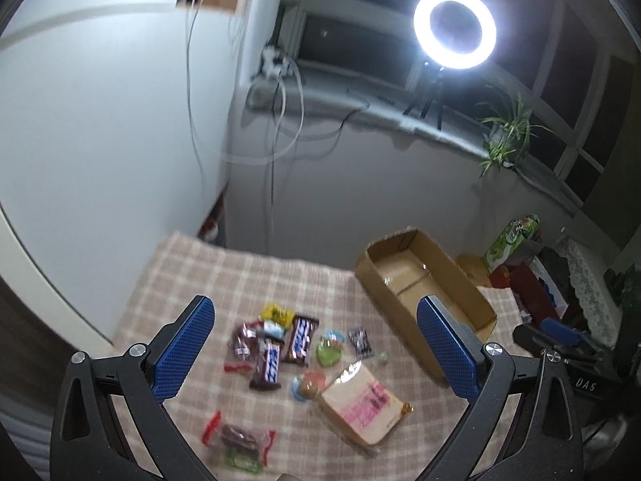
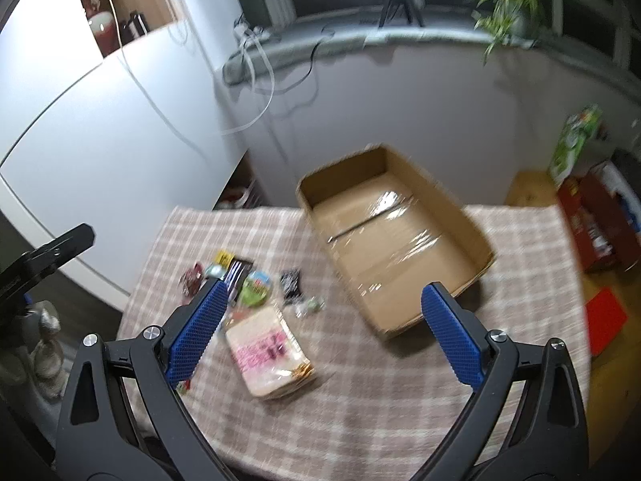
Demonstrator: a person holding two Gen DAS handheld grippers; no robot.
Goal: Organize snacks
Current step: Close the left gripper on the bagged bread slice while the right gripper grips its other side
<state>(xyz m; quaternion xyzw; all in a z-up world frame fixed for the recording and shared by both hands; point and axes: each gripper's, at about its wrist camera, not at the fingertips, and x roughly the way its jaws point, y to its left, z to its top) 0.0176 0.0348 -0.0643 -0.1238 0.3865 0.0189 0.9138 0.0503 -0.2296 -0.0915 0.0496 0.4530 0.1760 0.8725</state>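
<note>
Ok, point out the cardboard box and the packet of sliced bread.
cardboard box (image 2: 404, 240), right wrist view, on its taped bare floor.
packet of sliced bread (image 2: 266, 354), right wrist view, on its pink label.

A checked-cloth table (image 2: 360, 401) carries an open cardboard box (image 2: 476, 240), a wrapped bread pack (image 2: 268, 356) and scattered snacks (image 1: 276, 344).

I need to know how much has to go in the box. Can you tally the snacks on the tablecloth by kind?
Chocolate bars: 2
Bread packs: 1
Round green-lidded cups: 1
Small wrapped sweets and packets, such as the yellow one: about 7; blur makes this count uncertain
Total: about 11, none yet in the cardboard box
</note>
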